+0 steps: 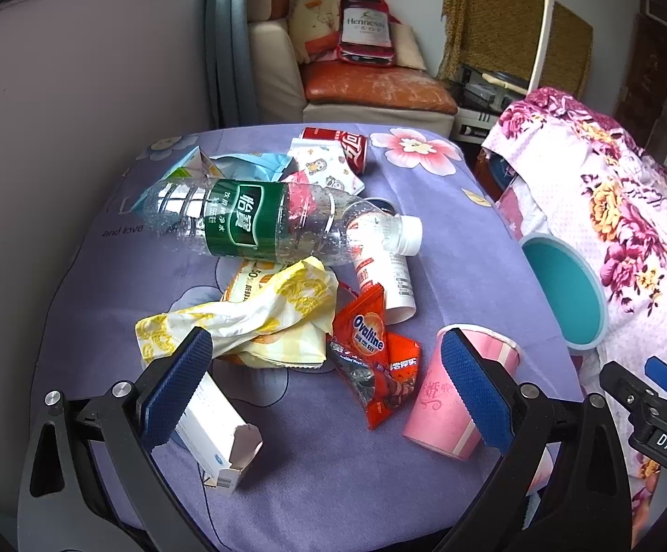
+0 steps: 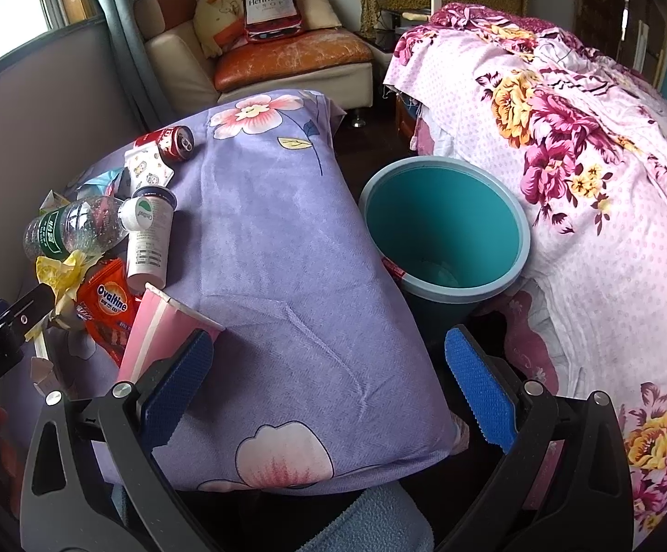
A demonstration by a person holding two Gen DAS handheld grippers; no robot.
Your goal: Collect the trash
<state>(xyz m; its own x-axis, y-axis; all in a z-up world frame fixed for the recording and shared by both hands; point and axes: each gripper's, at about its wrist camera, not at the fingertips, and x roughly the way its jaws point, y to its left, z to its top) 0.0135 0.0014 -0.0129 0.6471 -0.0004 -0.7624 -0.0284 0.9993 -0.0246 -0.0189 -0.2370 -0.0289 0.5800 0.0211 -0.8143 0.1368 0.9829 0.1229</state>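
Trash lies on the purple flowered tablecloth (image 1: 448, 239). There is a clear water bottle with a green label (image 1: 259, 223), a yellow-white crumpled wrapper (image 1: 259, 317), a red Ovaline packet (image 1: 374, 354), a pink paper cup on its side (image 1: 443, 405), a white carton (image 1: 218, 432), a white drink cup (image 1: 384, 276) and a red can (image 1: 351, 147). My left gripper (image 1: 328, 386) is open and empty, low over the packet. My right gripper (image 2: 328, 391) is open and empty over the table's right part, with the pink cup (image 2: 158, 331) by its left finger. A teal trash bin (image 2: 443, 230) stands beside the table.
A bed with a pink flowered cover (image 2: 600, 193) lies right of the bin. A sofa with an orange cushion (image 1: 374, 87) stands behind the table. A grey wall (image 1: 80, 92) lies to the left. My right gripper shows at the left view's right edge (image 1: 651, 409).
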